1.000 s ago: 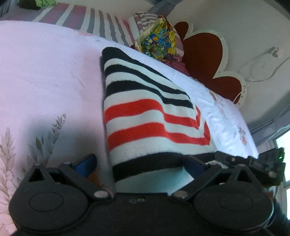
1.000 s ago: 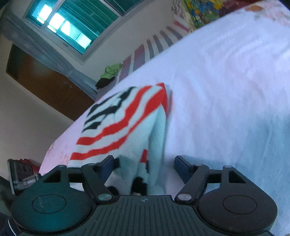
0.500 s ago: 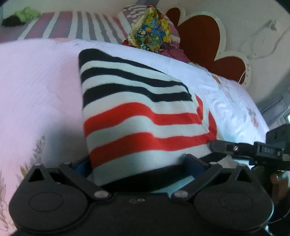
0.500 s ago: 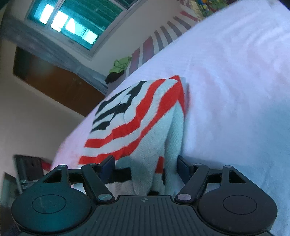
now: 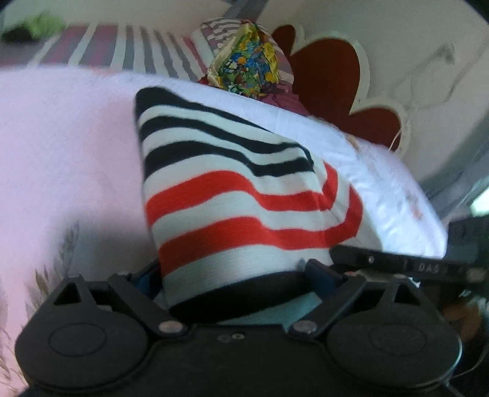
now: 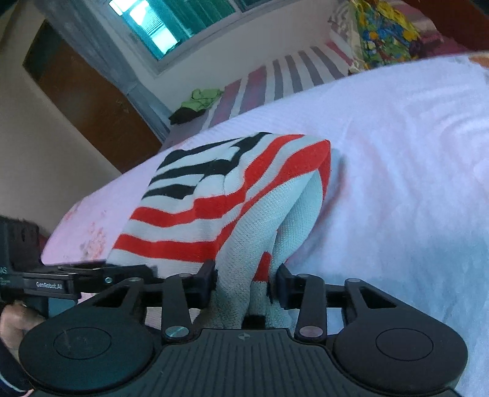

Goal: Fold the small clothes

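A knitted sweater with black, red and white stripes lies on the white bed sheet. Its near hem rises between the fingers of my left gripper. Those jaws stand wide and are closing, and I see no squeeze on the cloth. In the right wrist view the sweater is bunched at its side edge. My right gripper is closing, and both pads touch that bunched fold. Each gripper shows at the edge of the other's view.
A colourful pillow and a red flower-shaped headboard are at the head of the bed. A green cloth lies on a striped cover beyond. A wooden door and a window are behind. A hand holds the left gripper.
The right jaws have narrowed onto the sweater's bunched edge. Both grippers have pushed in closer, and the sweater's near hem now stands higher between the left fingers.
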Motion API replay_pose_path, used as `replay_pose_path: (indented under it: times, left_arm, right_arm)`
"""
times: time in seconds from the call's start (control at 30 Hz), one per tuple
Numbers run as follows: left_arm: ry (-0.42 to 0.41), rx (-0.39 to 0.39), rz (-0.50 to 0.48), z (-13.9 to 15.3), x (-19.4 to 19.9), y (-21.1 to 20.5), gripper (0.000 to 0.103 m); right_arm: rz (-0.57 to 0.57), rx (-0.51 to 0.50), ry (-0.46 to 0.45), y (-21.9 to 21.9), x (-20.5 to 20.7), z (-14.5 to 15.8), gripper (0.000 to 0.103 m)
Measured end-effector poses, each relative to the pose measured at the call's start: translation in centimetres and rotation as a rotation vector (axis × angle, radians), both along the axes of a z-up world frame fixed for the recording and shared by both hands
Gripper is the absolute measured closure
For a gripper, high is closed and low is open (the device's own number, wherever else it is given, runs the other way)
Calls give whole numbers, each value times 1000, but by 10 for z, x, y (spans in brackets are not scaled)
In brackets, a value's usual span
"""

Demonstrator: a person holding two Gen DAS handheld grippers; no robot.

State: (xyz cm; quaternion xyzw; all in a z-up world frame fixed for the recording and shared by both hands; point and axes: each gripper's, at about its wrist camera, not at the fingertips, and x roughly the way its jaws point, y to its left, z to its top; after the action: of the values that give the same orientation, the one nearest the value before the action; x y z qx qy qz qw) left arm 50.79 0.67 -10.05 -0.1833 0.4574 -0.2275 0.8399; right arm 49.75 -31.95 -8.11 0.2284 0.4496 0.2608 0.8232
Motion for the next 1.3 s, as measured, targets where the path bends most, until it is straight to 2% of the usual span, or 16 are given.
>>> replay_pose_path:
  times: [0.13,0.2,0.23,0.27,0.3,0.4,0.43,0.53,0.63,0.67,0.7,0.73,0.83,0.97,1.1,1.3]
  left_arm:
    - [116,-276,87,-15,7,42,12]
    - [124,-287,87,-19,8,47,19]
    - [123,-275,88,-20,9,47,31]
    - [126,-272,89,-21,11,47,38]
    - [138,-295,86,-23,14,48,41]
    - [146,-307,74,-26,21,47,41]
    - [149,-311,72,-26,23,46,37]
    - [156,-324,90,-27,27,45,33]
    - [111,-268,74,-23,26,33,38]
    - [89,-223,67,-20,25,29,46]
    - [66,-178,56,-18,23,25,48]
    - [49,-156,52,-15,21,23,50]
    - [17,-148,50,-7,11,26,55]
    - [-28,-157,36,12,-5,38,56]
    - [-54,-142,38,36,-30,81,56]
    - [-46,-90,87,58,-72,181,56]
  right_arm:
    - [-33,76,37,-13,-6,-9,61]
    - [-40,93,41,-14,-6,-9,61]
    - [-45,103,46,-14,-5,-11,60]
    - [-45,108,46,-15,-5,-11,60]
    - [-44,112,45,-17,-6,-10,60]
    - [-41,133,56,-22,-5,-11,60]
    - [-34,139,58,-23,-3,-12,60]
    - [-49,178,85,-30,3,-14,59]
    - [-66,193,96,-30,6,-16,58]
    - [-68,178,93,-28,5,-14,58]
    - [-61,147,82,-25,5,-9,59]
    - [-38,85,50,-17,3,-2,64]
    - [-12,-22,-28,0,-6,21,68]
    - [11,-21,-87,22,-21,47,68]
    - [68,-7,-120,68,-41,63,68]
    - [138,64,-136,178,-77,63,68]
